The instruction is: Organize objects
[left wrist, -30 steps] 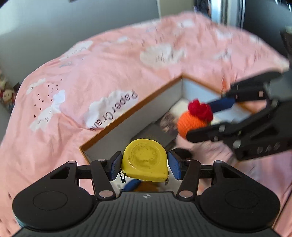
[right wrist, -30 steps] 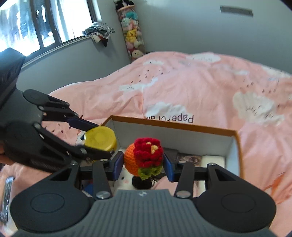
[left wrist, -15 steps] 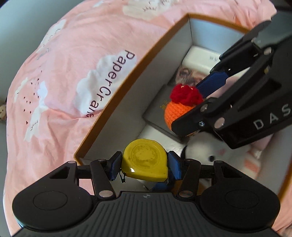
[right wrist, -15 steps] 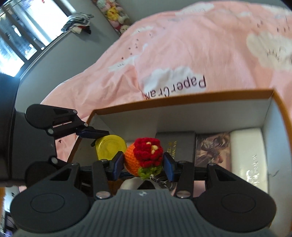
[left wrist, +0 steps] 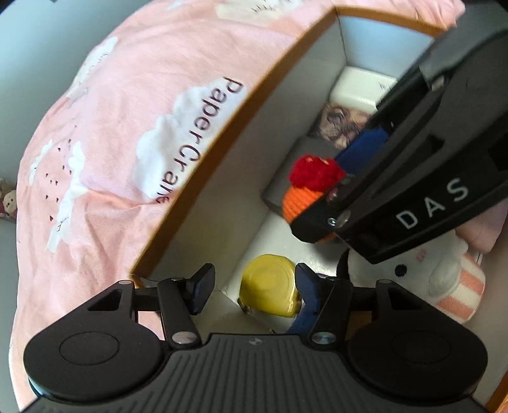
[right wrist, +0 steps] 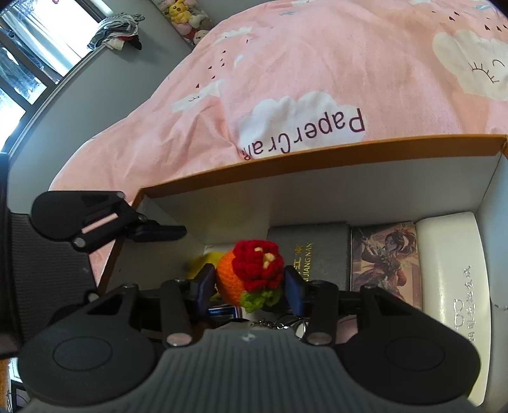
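Observation:
An orange-rimmed cardboard box [left wrist: 219, 178] with white inner walls [right wrist: 349, 190] lies on the pink bed. My left gripper [left wrist: 252, 287] is open; the yellow tape measure [left wrist: 271, 290] lies loose in the box's near corner, against the right pad. My right gripper [right wrist: 250, 287] is shut on an orange crocheted ball with a red flower [right wrist: 250, 276], held low inside the box; it also shows in the left wrist view [left wrist: 309, 190]. A keychain [right wrist: 279, 325] dangles under the ball.
The box holds a dark book [right wrist: 317, 251], an illustrated card box [right wrist: 384, 257], a white case [right wrist: 454, 286] and a white plush in a striped cup [left wrist: 444, 279]. A pink cloud-print duvet [right wrist: 317, 79] surrounds the box. Stuffed toys [right wrist: 187, 16] hang on the far wall.
My left gripper opened and let the tape measure go into the box's corner. Both grippers moved lower into the box; the right one still holds the crocheted ball.

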Action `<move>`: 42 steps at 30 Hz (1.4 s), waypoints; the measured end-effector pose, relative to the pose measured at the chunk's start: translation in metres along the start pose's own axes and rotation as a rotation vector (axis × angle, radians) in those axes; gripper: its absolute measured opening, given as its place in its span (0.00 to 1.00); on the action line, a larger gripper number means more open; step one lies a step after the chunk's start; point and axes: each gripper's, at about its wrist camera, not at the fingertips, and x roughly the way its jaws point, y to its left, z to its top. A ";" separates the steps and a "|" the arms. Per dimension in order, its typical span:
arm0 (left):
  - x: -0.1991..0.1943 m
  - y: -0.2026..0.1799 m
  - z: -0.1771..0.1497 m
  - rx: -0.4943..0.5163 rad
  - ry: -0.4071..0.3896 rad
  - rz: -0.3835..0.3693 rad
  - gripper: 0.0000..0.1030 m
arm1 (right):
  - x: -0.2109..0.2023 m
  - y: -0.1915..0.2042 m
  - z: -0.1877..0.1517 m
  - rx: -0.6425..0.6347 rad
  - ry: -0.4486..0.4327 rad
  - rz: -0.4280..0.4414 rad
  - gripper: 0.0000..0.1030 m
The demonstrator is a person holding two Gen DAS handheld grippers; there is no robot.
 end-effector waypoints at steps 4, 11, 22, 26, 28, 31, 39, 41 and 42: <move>-0.016 0.006 -0.007 -0.060 -0.056 0.006 0.66 | -0.001 -0.001 0.001 0.007 -0.004 -0.005 0.48; -0.060 0.026 -0.037 -0.386 -0.225 0.019 0.61 | 0.001 0.007 0.005 0.011 -0.020 0.001 0.48; -0.099 0.021 -0.057 -0.669 -0.391 0.104 0.61 | 0.005 0.030 0.013 -0.058 -0.066 -0.064 0.55; -0.103 0.019 -0.070 -0.736 -0.422 0.104 0.61 | -0.004 0.035 0.012 -0.085 -0.079 -0.068 0.56; -0.105 0.016 -0.076 -0.789 -0.424 0.099 0.61 | -0.010 0.038 0.010 -0.096 -0.087 -0.067 0.56; -0.114 0.007 -0.085 -0.870 -0.445 0.092 0.61 | -0.024 0.043 0.004 -0.119 -0.106 -0.068 0.56; -0.148 -0.032 -0.101 -1.023 -0.565 0.109 0.61 | -0.087 0.058 -0.032 -0.222 -0.220 -0.089 0.58; -0.157 -0.042 -0.102 -1.036 -0.589 0.103 0.61 | -0.109 0.059 -0.045 -0.247 -0.271 -0.107 0.62; -0.161 -0.047 -0.102 -1.040 -0.600 0.103 0.61 | -0.120 0.059 -0.052 -0.258 -0.299 -0.117 0.62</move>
